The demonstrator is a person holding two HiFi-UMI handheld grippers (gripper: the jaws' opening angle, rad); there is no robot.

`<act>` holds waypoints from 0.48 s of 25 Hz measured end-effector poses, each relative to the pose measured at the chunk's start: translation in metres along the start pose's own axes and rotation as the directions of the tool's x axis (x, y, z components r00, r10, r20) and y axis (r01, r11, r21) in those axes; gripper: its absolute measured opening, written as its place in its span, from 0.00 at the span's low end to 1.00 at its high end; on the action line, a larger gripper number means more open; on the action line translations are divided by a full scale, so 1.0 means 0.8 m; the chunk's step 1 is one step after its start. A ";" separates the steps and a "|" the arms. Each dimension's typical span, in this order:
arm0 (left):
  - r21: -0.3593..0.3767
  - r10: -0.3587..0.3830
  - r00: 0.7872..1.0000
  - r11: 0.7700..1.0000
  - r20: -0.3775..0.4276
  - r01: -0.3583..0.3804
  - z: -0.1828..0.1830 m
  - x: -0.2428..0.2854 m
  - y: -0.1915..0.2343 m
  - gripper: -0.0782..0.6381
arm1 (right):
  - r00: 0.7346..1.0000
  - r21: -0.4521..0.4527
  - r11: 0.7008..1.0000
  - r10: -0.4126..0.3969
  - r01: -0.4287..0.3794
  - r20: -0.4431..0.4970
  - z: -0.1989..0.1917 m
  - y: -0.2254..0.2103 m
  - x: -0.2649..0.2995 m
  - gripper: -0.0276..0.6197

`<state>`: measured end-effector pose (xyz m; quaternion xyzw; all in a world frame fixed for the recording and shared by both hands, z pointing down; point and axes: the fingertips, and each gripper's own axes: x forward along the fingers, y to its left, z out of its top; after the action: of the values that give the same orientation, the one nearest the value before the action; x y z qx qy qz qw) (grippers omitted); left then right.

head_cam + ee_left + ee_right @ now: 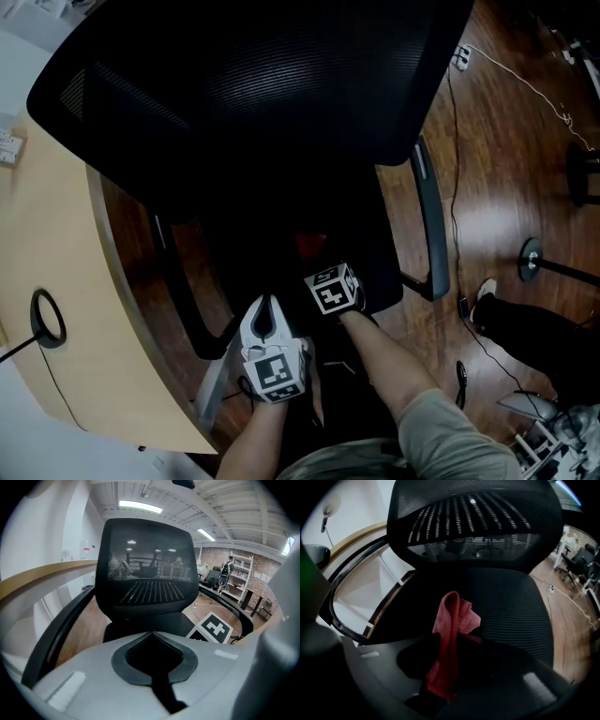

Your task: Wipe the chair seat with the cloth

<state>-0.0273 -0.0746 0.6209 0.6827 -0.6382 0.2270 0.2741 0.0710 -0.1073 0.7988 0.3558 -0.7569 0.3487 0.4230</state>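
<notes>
Cloth (457, 613) is clamped in right gripper (449, 641) over seat (511, 606), centre frame; left gripper (151, 634) closed, empty. Risk: the narrow hold could be lost to seat friction.

The right gripper (317, 264) points steeply down ahead of a bare forearm (384, 361), jaws clamped on the red cloth (452, 634). The left gripper (266, 306) hangs just beside it, tilted less steeply, jaws together and empty.

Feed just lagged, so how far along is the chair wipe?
Done: the red cloth is clamped in the right gripper. In hand: it is held bunched over the black mesh seat; contact unclear. Left to do: the wiping itself. The left gripper is shut and empty.
</notes>
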 end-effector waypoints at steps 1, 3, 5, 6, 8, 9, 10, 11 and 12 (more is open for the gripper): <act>0.011 -0.023 1.000 1.000 -0.004 0.023 0.002 0.005 -0.017 0.12 | 1.000 0.025 0.999 -0.030 0.030 0.003 -0.006 -0.025 -0.009 0.19; 0.030 -0.065 0.998 0.997 -0.012 0.066 0.005 0.014 -0.051 0.12 | 0.995 0.086 0.992 -0.098 0.097 0.002 -0.021 -0.076 -0.028 0.19; 0.040 -0.101 0.995 0.994 -0.011 0.101 0.006 0.020 -0.081 0.12 | 0.987 0.147 0.976 -0.163 0.163 -0.013 -0.039 -0.120 -0.047 0.19; 0.044 -0.116 0.993 0.992 -0.007 0.117 0.007 0.024 -0.093 0.12 | 0.981 0.167 0.967 -0.193 0.194 -0.021 -0.048 -0.138 -0.056 0.19; 0.049 -0.143 0.990 0.989 -0.002 0.142 0.010 0.028 -0.112 0.12 | 0.969 0.188 0.951 -0.244 0.247 -0.035 -0.059 -0.165 -0.068 0.19; 0.051 -0.152 0.988 0.987 -0.001 0.152 0.010 0.029 -0.118 0.12 | 0.963 0.192 0.944 -0.265 0.268 -0.038 -0.062 -0.173 -0.072 0.19; 0.052 -0.160 0.987 0.986 0.000 0.159 0.009 0.029 -0.122 0.12 | 0.958 0.193 0.939 -0.283 0.286 -0.042 -0.065 -0.180 -0.075 0.19; 0.054 -0.165 0.986 0.985 0.000 0.165 0.008 0.027 -0.124 0.12 | 0.953 0.193 0.933 -0.300 0.303 -0.045 -0.068 -0.185 -0.078 0.19; 0.055 -0.168 0.986 0.984 0.001 0.168 0.006 0.023 -0.125 0.12 | 0.948 0.196 0.928 -0.314 0.318 -0.050 -0.071 -0.189 -0.079 0.19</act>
<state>0.0738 -0.0881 0.6214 0.7419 -0.5727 0.2186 0.2716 0.2440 -0.1208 0.7993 0.5106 -0.6468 0.3541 0.4422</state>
